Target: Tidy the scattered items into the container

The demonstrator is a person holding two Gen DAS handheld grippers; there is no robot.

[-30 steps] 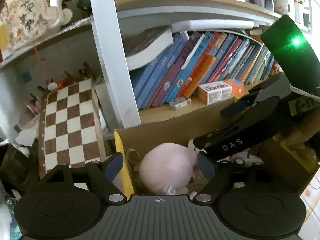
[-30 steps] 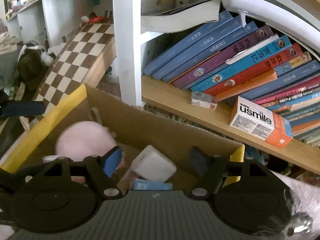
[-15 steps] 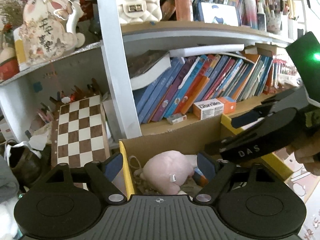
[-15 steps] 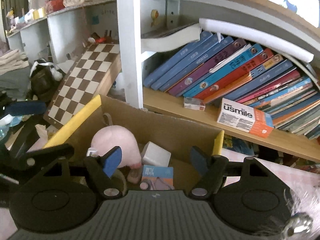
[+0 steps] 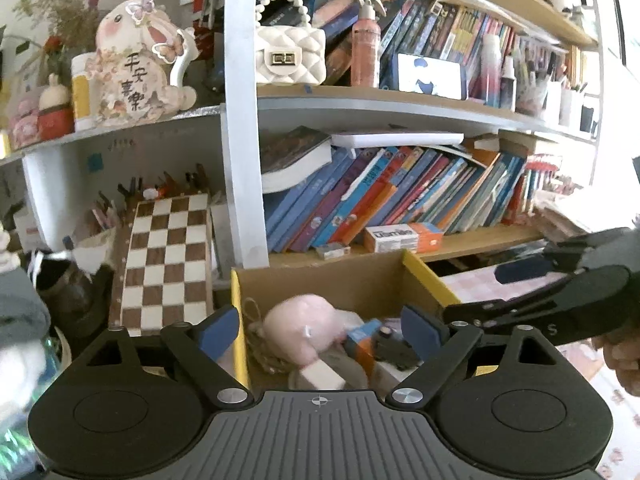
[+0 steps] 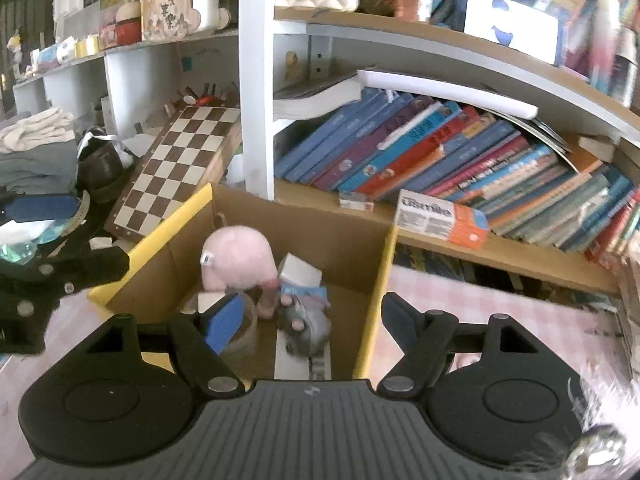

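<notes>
Left gripper (image 5: 320,326), jaws opening and empty, and right gripper (image 6: 310,316), wide and empty, hung over the cardboard box (image 6: 340,220). The pink plush toy (image 6: 238,258) lay inside: probably light, soft; best pinched across its body.

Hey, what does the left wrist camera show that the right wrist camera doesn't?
Only the left wrist view shows the right tongs from the side, open and empty. Only the right wrist view shows folded clothes and the left tongs from the side. Both share the cardboard box holding the pink plush toy, the chessboard and the leaning books.
</notes>
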